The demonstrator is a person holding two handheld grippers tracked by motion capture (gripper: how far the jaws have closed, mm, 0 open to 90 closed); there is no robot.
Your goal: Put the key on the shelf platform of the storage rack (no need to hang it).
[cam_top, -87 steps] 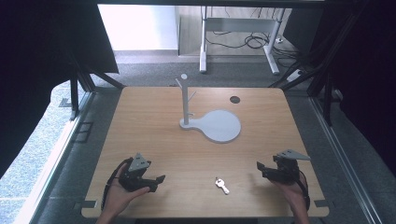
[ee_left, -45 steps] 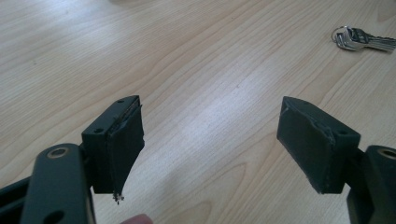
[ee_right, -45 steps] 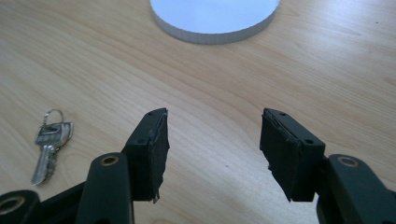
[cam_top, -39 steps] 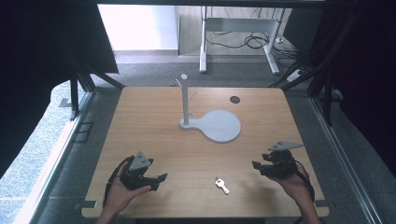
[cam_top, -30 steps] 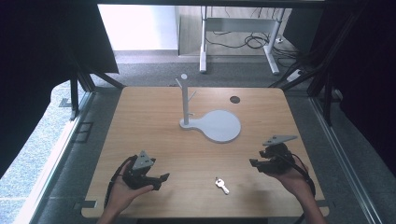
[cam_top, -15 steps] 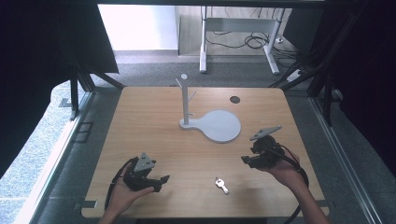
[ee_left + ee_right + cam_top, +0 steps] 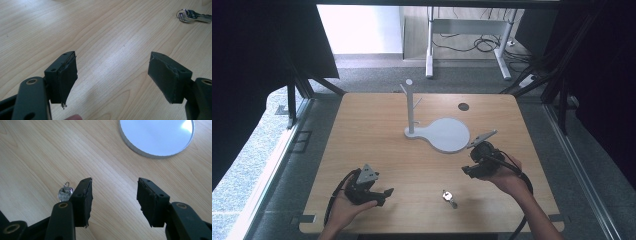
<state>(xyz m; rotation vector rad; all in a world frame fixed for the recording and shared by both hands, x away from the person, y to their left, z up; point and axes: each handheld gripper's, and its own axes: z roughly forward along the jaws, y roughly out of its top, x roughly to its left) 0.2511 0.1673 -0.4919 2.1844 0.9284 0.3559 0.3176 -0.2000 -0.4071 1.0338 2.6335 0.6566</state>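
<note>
Shifted since the earlier frame: right gripper [image 7: 465,170], carried from the table's right edge inward, now beside the round white disc base [image 7: 448,134] of the white peg stand [image 7: 410,107].

Approach step, by the look of it: jaws of both grippers wide apart, nothing between them. Small silver key on a ring [image 7: 449,197] lying flat on the light wooden table [image 7: 377,130], near its front edge, between left gripper [image 7: 388,192] and right, untouched. Next, probably: lower onto key, straddle, close.
</note>
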